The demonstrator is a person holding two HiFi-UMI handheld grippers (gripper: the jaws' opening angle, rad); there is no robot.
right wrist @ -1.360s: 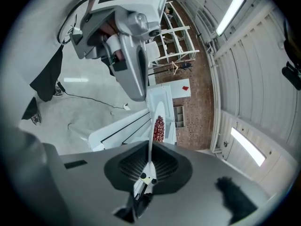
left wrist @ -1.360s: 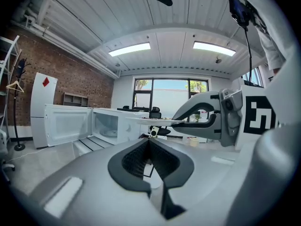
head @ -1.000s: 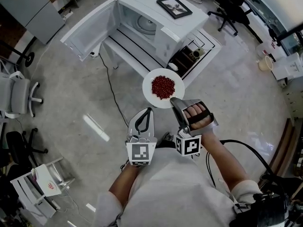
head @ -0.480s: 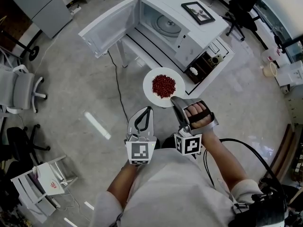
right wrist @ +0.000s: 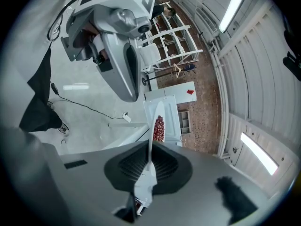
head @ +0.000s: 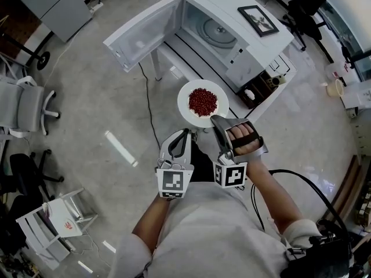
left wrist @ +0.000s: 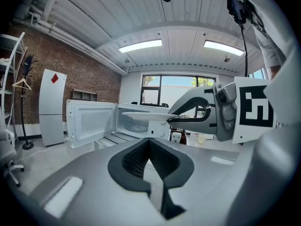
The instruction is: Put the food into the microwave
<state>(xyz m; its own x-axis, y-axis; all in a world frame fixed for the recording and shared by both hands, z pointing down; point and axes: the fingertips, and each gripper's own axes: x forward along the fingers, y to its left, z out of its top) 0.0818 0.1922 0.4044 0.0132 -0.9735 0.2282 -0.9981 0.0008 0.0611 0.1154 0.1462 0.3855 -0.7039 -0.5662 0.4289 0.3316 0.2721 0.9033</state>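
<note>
A white plate (head: 203,103) with a heap of red beans (head: 203,101) hangs level in the air in front of the white microwave (head: 232,33). The microwave door (head: 145,30) stands wide open to the left, and the glass turntable (head: 217,32) inside is bare. My right gripper (head: 215,119) is shut on the plate's near rim. In the right gripper view the plate (right wrist: 151,126) runs edge-on between the jaws, with the beans (right wrist: 159,128) beyond them. My left gripper (head: 183,133) is beside it on the left, shut and holding nothing. In its own view the microwave (left wrist: 136,124) lies straight ahead.
The microwave sits on a low white stand (head: 168,59) with a shelf of small items (head: 269,81) at its right. A framed picture (head: 259,18) lies on top of it. A black cable (head: 148,106) runs over the floor. Office chairs (head: 23,109) stand at the left.
Both grippers and the plate have moved toward the microwave, which now sits nearer and further right in the head view. The grip on the plate is unchanged.
</note>
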